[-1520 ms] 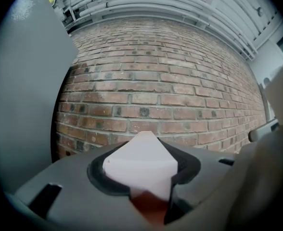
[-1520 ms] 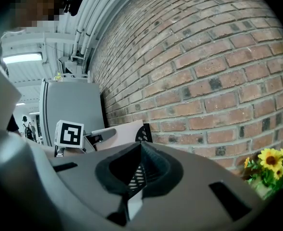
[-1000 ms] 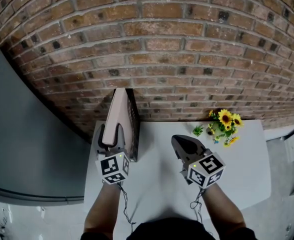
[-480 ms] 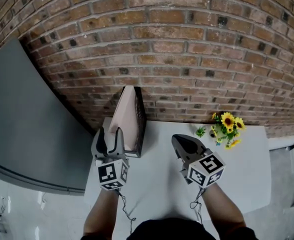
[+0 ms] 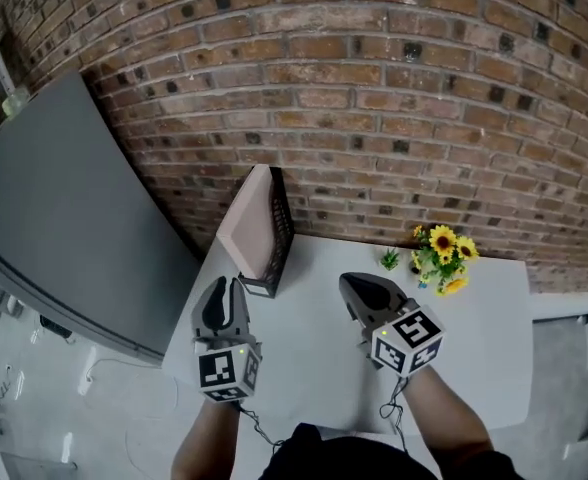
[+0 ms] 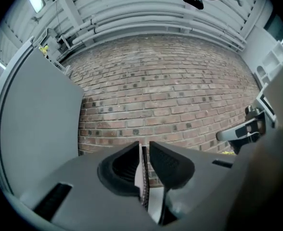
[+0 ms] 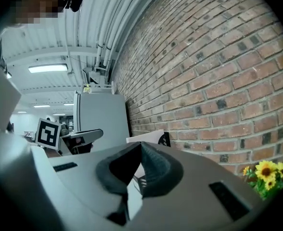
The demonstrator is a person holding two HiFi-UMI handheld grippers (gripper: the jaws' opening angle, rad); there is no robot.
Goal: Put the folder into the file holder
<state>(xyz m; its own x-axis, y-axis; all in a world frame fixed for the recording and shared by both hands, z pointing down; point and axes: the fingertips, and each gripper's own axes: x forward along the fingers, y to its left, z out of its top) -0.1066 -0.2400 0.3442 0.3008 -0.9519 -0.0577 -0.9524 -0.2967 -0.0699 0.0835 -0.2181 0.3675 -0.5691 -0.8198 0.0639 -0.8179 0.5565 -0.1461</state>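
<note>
Nearest the camera, the left tongs [image 5: 224,288] have backed away from the file holder and now hover over the near left part of the counter [image 5: 309,353], pointing level. Their jaws have just been closing and sit a narrow slit apart with nothing in them. In the left gripper view you only see the holder's edge out beyond the gap. The right tongs [image 5: 351,286] hover over the middle of the counter with jaws pressed together, empty, and they've drifted back a bit too. Further out, the black mesh file holder [image 5: 280,240] stands at the counter's back left corner by the brick wall [image 5: 394,98]. The pinkish folder [image 5: 250,226] is upright inside it along the left side, its top edge poking above the mesh. A second ago the left tongs were right up on that folder, so I'd read this as a let-go and pull-away. The folder's in, nothing's touching it, and the job looks basically done. Off to the right by the wall is a little bunch of sunflowers [image 5: 442,258], well apart from everything, and a big grey panel [image 5: 64,218] stands left of the counter.
</note>
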